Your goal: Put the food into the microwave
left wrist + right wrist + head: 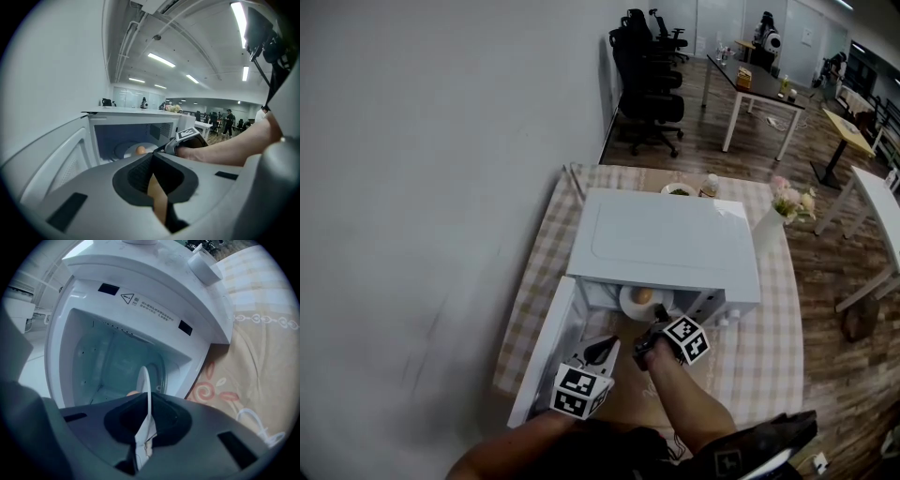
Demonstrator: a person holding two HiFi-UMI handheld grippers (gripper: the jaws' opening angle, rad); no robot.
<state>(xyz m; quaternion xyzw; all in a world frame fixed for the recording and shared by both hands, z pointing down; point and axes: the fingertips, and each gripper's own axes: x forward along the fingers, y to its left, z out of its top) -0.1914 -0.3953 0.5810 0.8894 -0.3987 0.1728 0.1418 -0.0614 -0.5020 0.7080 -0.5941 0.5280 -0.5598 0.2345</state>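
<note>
Over on the left the microwave door (542, 361) hangs wide open, swung out toward the person. Just beside it the left gripper (603, 349) hovers above the bench (769, 356) in front of the opening. Its jaws are drawn together with nothing between them, only a thin slit through which the brown mat shows. It looks to me like it is simply waiting. Next comes the microwave (661, 239) itself, a white box on the checked cloth. The plate (628, 306) sits in its mouth with the food (643, 295), a small orange-brown round thing, on top. From the left gripper's side the plate looks to be already within the cavity, though I cannot tell whether it rests on the floor inside or is carried just above it. To the right of it the right gripper (652, 328) reaches in, its jaws clamped on the near rim of the plate. Further right a vase of flowers (772, 228) stands beside the microwave, well apart from all this. As I judge it, the carrying is nearly done. What is left is to settle the plate inside, let go of the rim, draw the gripper out, and probably swing the door to.
</note>
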